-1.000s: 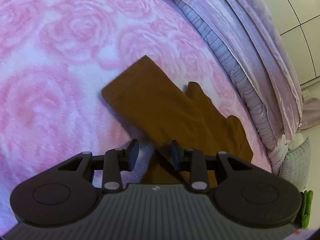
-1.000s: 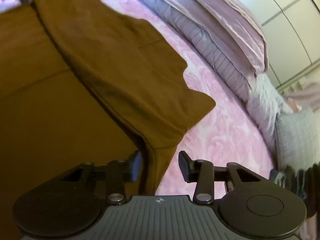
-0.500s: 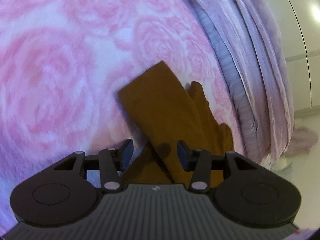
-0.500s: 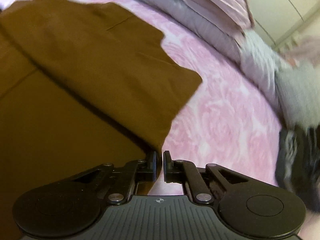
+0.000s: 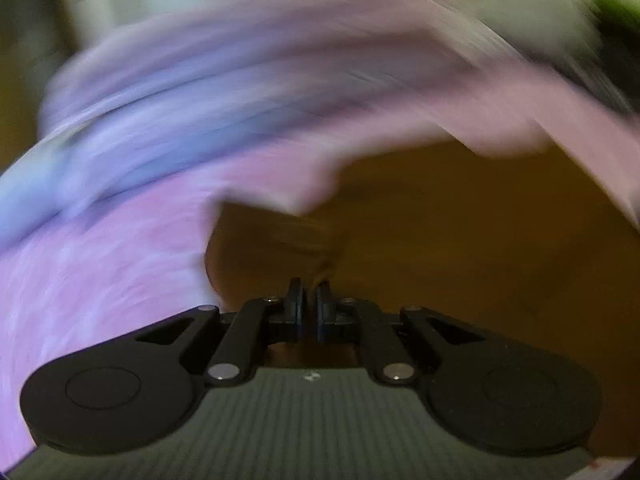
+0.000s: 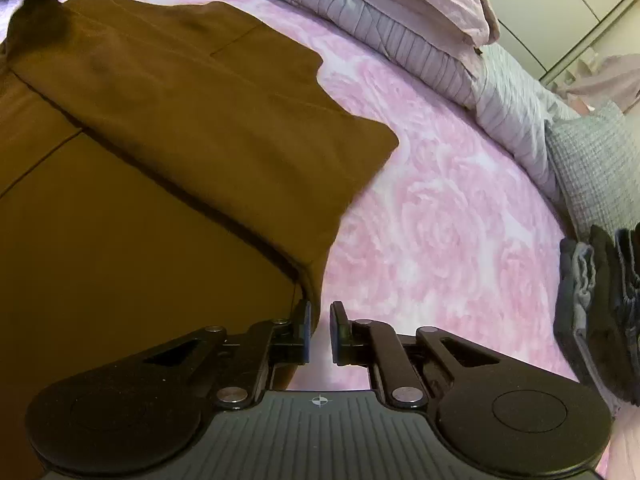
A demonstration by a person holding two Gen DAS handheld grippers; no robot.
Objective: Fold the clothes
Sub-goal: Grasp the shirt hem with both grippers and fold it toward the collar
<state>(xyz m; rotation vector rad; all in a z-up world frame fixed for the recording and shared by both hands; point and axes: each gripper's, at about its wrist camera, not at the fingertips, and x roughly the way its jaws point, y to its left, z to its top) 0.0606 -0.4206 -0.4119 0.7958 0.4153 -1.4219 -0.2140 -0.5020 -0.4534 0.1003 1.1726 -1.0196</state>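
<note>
A brown garment (image 6: 168, 128) lies spread on the pink rose-patterned bedspread (image 6: 448, 216), with one layer folded over another. My right gripper (image 6: 320, 312) sits at its near hem corner, its jaws drawn together to a narrow gap with the hem edge against the left fingertip (image 6: 305, 320). The left wrist view is heavily motion-blurred. There my left gripper (image 5: 310, 292) is shut, and a bunched bit of the brown garment (image 5: 460, 240) is pinched at its tips. The other gripper shows as a dark blur at the far top left of the right wrist view.
Folded lilac and grey bedding (image 6: 400, 28) runs along the far side of the bed. A grey quilted cushion (image 6: 592, 160) lies to the right. A stack of dark folded clothes (image 6: 600, 312) stands at the right edge. White cupboard doors (image 6: 560, 4) rise behind.
My left gripper closed on the garment and is swinging fast, blurring its view. My right gripper, shut half a second ago, now shows a slightly wider gap at the hem.
</note>
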